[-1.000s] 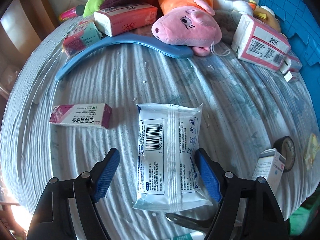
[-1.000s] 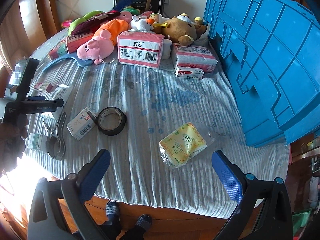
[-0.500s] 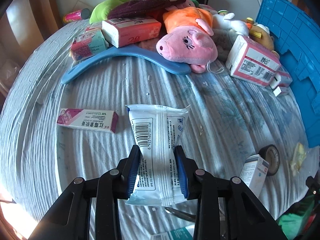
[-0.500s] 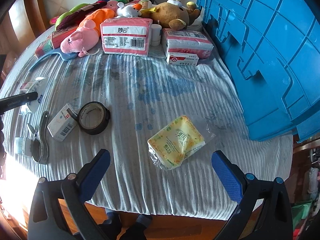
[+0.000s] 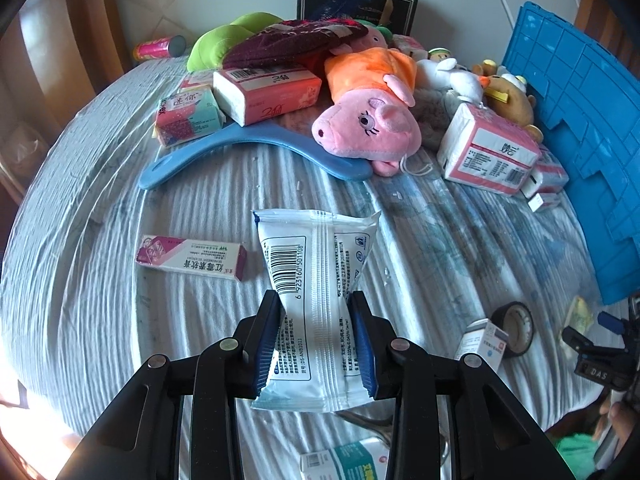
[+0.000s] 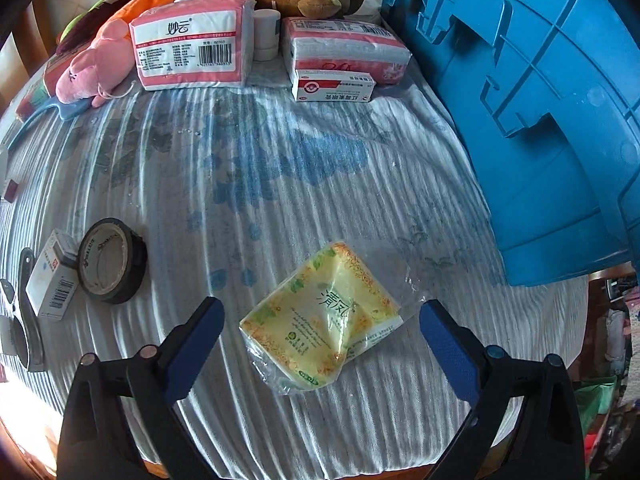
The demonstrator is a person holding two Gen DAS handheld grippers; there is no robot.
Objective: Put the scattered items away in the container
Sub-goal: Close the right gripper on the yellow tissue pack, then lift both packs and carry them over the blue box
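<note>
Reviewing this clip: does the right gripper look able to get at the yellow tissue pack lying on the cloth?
Probably yes. The yellow tissue pack lies flat between the right gripper fingers, whose jaws are closing with nothing in the way; the pads are not yet touching it.

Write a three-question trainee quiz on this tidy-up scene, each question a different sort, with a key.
1. True or false: the left tool grips the white wipes pack.
2. Which item lies between the right tool's pads? A) black tape roll B) yellow tissue packet C) pink pig plush
3. Fill in: the blue crate stands to the packet's ____.

Key: 1 true; 2 B; 3 right.
</note>
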